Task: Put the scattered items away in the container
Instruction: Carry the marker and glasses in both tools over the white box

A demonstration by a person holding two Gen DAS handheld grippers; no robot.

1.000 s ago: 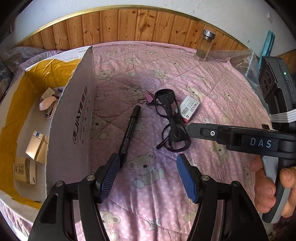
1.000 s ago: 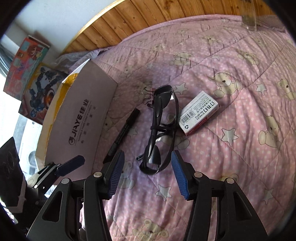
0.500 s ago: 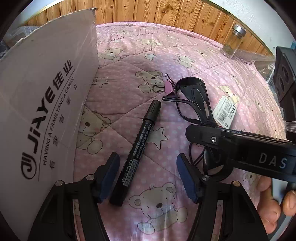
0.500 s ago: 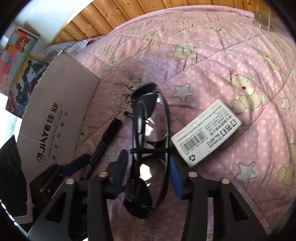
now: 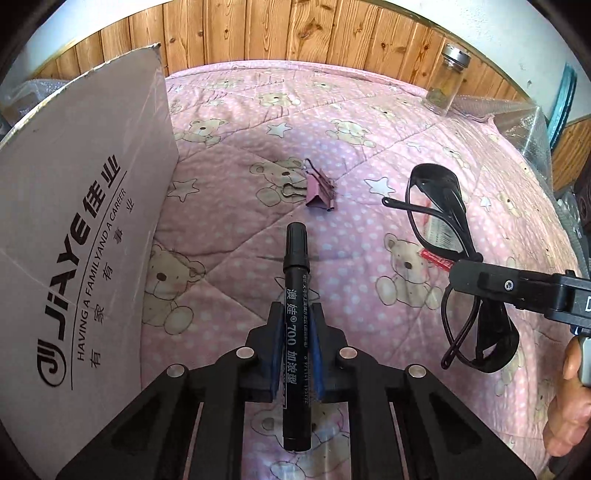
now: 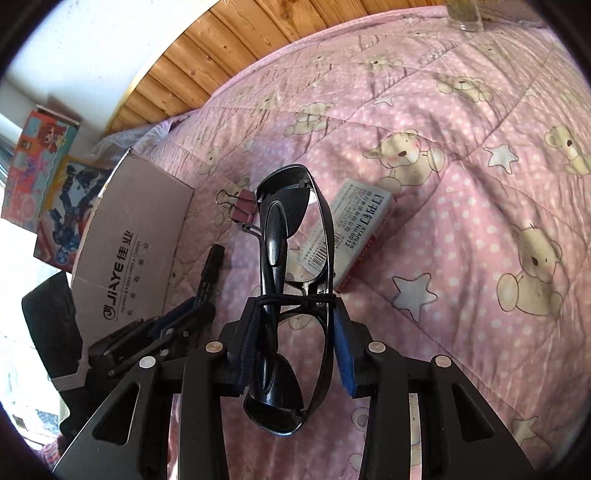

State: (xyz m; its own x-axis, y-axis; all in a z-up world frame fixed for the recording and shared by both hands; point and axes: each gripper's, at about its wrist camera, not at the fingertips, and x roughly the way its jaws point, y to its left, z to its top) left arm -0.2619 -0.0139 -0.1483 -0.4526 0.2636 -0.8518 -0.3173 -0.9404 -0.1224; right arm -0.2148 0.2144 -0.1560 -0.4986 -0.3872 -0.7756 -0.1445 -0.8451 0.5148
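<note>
Where the pink bear-and-star quilt (image 5: 236, 110) spreads beneath both tools, the grey cardboard box (image 5: 74, 229) printed JiAYE rises as a tall wall to the left of the left gripper's fingers, its flap reaching well beyond their tips. To the right of those fingers the black safety glasses (image 6: 288, 266) are clamped crosswise in the right gripper (image 6: 293, 332), whose blue pads press on the folded temples and frame, one lens projecting forward past the fingertips and the other hanging back toward the camera. Beyond the right gripper's fingers, just right of the forward lens, lies the white staple box (image 6: 354, 225) with barcode and a red edge, flat on the quilt and partly seen through the lens. Between the pads of the left gripper (image 5: 297, 343), closed tight on its barrel, sits the black permanent marker (image 5: 295, 295), cap end pointing straight ahead past the fingertips. Ahead of that cap, a little to the right, the pink binder clip (image 5: 319, 190) rests on the quilt with its wire handles toward the box. Far ahead and right, a glass jar (image 5: 445, 83) with a metal lid stands upright near the wooden headboard (image 5: 295, 33).
</note>
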